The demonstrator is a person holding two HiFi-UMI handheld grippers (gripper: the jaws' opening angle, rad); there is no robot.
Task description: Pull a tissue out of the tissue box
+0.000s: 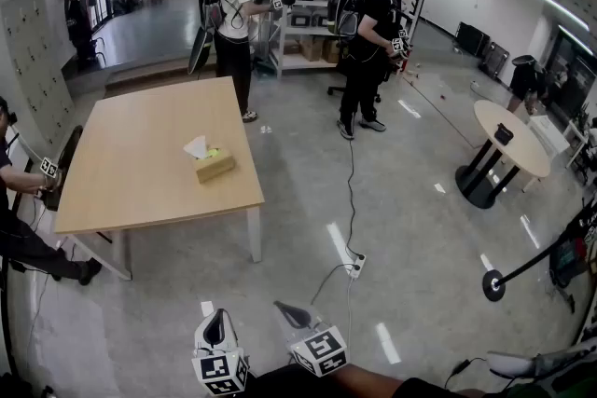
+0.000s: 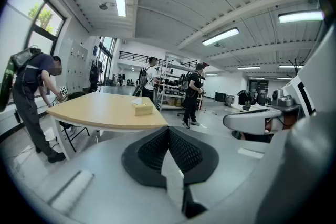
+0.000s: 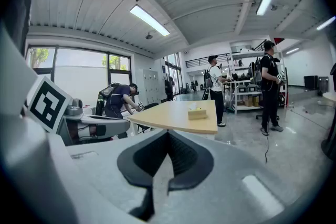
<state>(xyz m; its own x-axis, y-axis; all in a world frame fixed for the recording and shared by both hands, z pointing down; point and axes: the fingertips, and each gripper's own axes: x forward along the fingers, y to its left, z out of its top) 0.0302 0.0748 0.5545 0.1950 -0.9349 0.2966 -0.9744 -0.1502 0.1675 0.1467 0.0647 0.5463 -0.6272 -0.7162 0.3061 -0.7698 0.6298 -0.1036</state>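
Observation:
A tan tissue box with a white tissue sticking up from its top sits on the wooden table, far ahead of both grippers. The same tissue box shows small in the left gripper view, and the tissue box shows again in the right gripper view. At the bottom of the head view, my left gripper and right gripper hang side by side over the floor, well short of the table. Both are shut, jaws meeting at the tips, with nothing between them.
A person bends at the table's left edge beside a chair. Two people stand by shelves at the back. A round table stands at the right. A cable runs to a power strip on the floor.

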